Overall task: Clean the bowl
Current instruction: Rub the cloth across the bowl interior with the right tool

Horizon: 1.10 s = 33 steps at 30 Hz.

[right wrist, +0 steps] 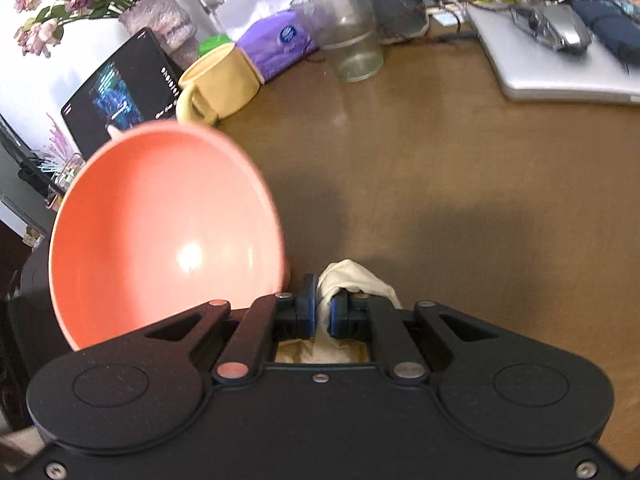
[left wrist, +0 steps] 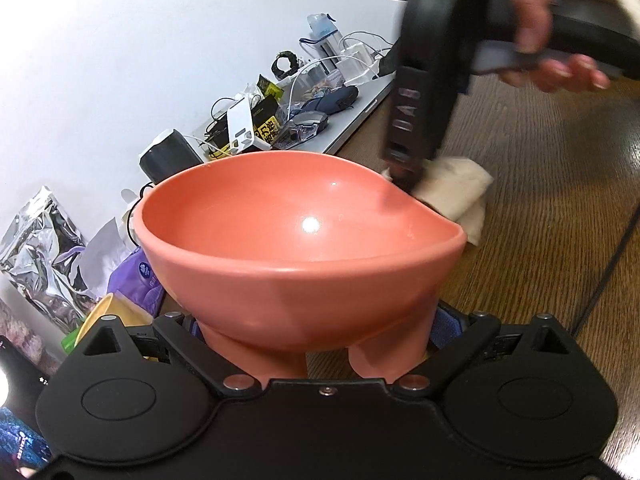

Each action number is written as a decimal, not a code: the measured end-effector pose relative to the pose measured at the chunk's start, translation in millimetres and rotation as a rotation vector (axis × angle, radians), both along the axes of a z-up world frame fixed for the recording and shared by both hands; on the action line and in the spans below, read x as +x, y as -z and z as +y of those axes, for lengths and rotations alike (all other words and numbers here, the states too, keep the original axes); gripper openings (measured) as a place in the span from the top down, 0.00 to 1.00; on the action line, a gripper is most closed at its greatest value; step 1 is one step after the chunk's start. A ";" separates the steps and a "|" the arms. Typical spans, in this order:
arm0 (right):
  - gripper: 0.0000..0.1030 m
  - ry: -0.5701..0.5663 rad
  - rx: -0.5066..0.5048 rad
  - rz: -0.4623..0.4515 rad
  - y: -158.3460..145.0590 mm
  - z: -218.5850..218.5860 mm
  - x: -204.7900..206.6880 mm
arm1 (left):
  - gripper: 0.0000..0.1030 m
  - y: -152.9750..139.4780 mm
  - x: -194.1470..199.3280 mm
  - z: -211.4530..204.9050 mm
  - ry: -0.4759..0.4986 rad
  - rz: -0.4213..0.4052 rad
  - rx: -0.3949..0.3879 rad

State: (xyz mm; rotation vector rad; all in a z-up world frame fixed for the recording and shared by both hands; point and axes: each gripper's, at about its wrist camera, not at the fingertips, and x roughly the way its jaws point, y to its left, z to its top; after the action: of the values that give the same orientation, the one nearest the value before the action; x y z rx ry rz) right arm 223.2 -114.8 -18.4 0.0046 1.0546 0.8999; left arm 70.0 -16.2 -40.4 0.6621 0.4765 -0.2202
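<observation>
My left gripper (left wrist: 316, 336) is shut on the foot of a salmon-pink bowl (left wrist: 280, 220), holding it off the wooden table with its empty, glossy inside in view. In the right wrist view the bowl (right wrist: 160, 232) is tilted, its mouth facing the camera at the left. My right gripper (right wrist: 322, 304) is shut on a cream cloth (right wrist: 352, 276) bunched between its blue pads (right wrist: 308, 300). From the left wrist view, the right gripper (left wrist: 400, 172) points down just beyond the bowl's right rim, with the cloth (left wrist: 456, 188) at its tip and a person's hand (left wrist: 560, 60) on its handle.
At the back of the wooden table (right wrist: 440, 200) stand a yellow mug (right wrist: 220, 80), a clear glass (right wrist: 352, 40), a purple pack (right wrist: 276, 40) and a lit phone (right wrist: 120, 96). A silver laptop (right wrist: 560, 72) carrying cables and clutter lies at the back right.
</observation>
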 end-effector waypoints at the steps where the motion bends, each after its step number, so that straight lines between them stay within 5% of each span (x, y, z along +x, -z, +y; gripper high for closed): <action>1: 0.91 -0.020 0.000 -0.004 0.5 -0.5 -8.4 | 0.06 0.0 0.1 0.0 0.000 -0.001 0.000; 13: 0.91 -0.100 0.004 -0.212 -47.8 -16.2 -62.7 | 0.06 -1.0 -1.5 -3.1 -0.001 -0.005 0.004; 22: 0.91 -0.148 0.215 -0.079 -49.6 2.0 -56.8 | 0.06 -0.2 -0.9 -2.5 -0.002 -0.006 0.006; 33: 0.91 -0.064 0.159 0.063 -23.2 4.0 -6.5 | 0.06 0.6 -2.1 -3.0 0.003 -0.007 0.007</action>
State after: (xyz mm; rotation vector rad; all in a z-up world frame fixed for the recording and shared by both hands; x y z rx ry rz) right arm 216.7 -110.8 4.8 0.1329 1.0438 1.0453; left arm 67.9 -19.2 -41.0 0.6708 0.4701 -0.2191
